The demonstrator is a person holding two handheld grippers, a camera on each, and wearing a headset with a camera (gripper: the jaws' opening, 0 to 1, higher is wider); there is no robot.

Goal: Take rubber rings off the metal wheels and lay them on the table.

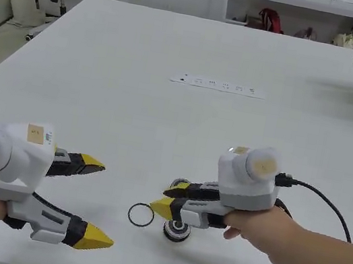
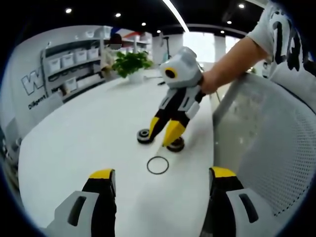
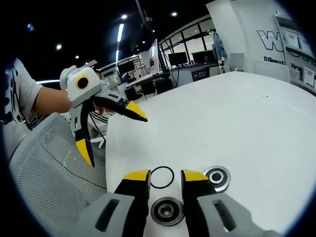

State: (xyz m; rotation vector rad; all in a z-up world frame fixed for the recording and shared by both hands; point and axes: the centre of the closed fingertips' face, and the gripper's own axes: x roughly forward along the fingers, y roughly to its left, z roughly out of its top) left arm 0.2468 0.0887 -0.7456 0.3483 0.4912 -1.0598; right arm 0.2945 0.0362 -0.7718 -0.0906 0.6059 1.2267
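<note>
One rubber ring (image 1: 140,214) lies flat on the worktop (image 1: 168,103) beside two metal wheels (image 3: 217,177), so it looks already off. The right gripper (image 1: 168,197) sits over the near wheel (image 1: 177,230), jaws a little apart and empty, likely going for its ring. The left gripper (image 1: 95,200) hangs off to the side, wide open, empty.

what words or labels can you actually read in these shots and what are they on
"W": large letter on the wall, cut off after it.
"Diligent": smaller line below it on that wall; the rest is blurred.
Paper strip on the table: marks too small to read.
Shirt print: cut off, unreadable.
</note>
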